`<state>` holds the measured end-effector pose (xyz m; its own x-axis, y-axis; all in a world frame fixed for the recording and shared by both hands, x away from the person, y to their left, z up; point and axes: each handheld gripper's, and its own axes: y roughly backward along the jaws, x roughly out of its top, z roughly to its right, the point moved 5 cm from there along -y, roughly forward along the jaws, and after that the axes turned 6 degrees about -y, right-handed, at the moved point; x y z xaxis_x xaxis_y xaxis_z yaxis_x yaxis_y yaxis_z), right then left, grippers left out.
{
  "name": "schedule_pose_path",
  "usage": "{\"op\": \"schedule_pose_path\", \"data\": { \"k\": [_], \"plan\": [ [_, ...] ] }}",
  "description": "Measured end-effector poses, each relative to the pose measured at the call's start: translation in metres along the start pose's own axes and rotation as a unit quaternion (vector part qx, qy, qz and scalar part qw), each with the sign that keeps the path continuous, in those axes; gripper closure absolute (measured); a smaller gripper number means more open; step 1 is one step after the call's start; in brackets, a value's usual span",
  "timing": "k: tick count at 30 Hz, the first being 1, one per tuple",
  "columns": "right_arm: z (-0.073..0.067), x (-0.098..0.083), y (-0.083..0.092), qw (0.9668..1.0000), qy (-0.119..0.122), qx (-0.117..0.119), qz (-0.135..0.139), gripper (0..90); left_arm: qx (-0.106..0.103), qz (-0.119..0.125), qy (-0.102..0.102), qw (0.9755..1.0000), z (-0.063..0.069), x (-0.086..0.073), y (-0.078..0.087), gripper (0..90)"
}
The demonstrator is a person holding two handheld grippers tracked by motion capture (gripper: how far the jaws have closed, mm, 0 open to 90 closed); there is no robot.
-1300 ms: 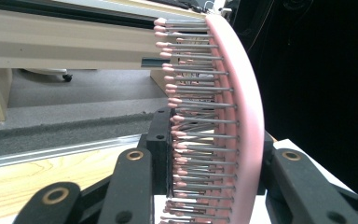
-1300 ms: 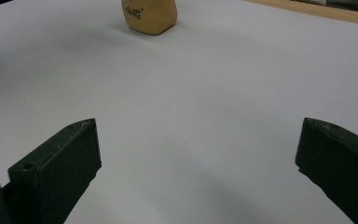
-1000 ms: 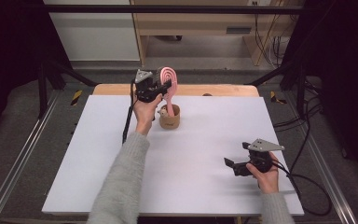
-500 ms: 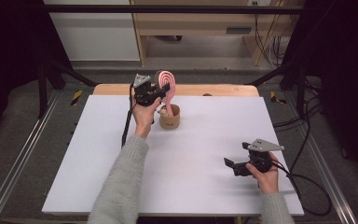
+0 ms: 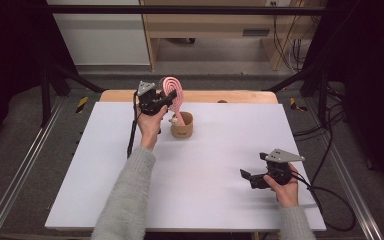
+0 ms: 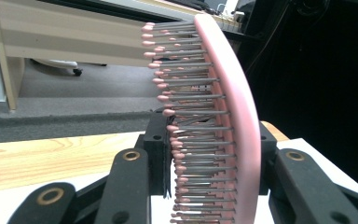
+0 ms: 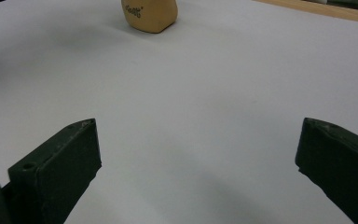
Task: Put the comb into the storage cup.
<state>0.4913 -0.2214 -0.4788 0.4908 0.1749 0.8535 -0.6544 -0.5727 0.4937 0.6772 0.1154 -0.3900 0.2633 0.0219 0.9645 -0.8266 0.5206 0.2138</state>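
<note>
Meanwhile, little is changing against the earlier high views: the left gripper (image 5: 167, 101) is still gripping the pink oval plastic hairbrush with metal bristles (image 5: 173, 92) at the far side of the table, and brush and hand are sitting almost where they were a second ago. Its handle is slanting down into the small round tan cup (image 5: 182, 125), which is standing on the white sheet just beside the left hand (image 5: 149, 123). In the left gripper view the black jaws are pressing on the brush head (image 6: 223, 126) from both sides, bristle tips pointing to that view's left. The right gripper (image 5: 245, 176) is resting low over the near right part of the sheet, unmoved since the earlier pictures, well apart from the cup; in the right gripper view its jaws are standing wide apart with nothing between them, facing the cup (image 7: 149, 15).

A white rectangular sheet (image 5: 220, 165) is covering a light wooden tabletop (image 5: 200, 96), whose far edge is showing beyond it. Black frame bars (image 5: 180, 9) are crossing overhead, grey carpet (image 5: 25, 150) is lying around the table, and a pale wooden desk (image 5: 205, 25) is standing behind.
</note>
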Motion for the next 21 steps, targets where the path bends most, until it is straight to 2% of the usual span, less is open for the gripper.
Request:
{"op": "schedule_pose_path", "data": {
  "k": [8, 15, 21],
  "plan": [
    [0.000, 0.000, -0.001, 1.0000, 0.001, 0.000, -0.001, 0.3, 0.012, 0.001, 0.007, 0.9999, -0.009, -0.002, 0.004, 59.3],
    [0.000, 0.000, -0.001, 1.0000, 0.001, 0.000, -0.001, 0.3, 0.026, -0.003, -0.002, 0.9997, -0.016, -0.005, 0.006, 57.3],
    [0.000, -0.001, -0.001, 1.0000, 0.000, 0.000, -0.002, 0.4, 0.035, -0.008, -0.002, 0.9994, -0.023, -0.007, 0.008, 55.7]
  ]
}}
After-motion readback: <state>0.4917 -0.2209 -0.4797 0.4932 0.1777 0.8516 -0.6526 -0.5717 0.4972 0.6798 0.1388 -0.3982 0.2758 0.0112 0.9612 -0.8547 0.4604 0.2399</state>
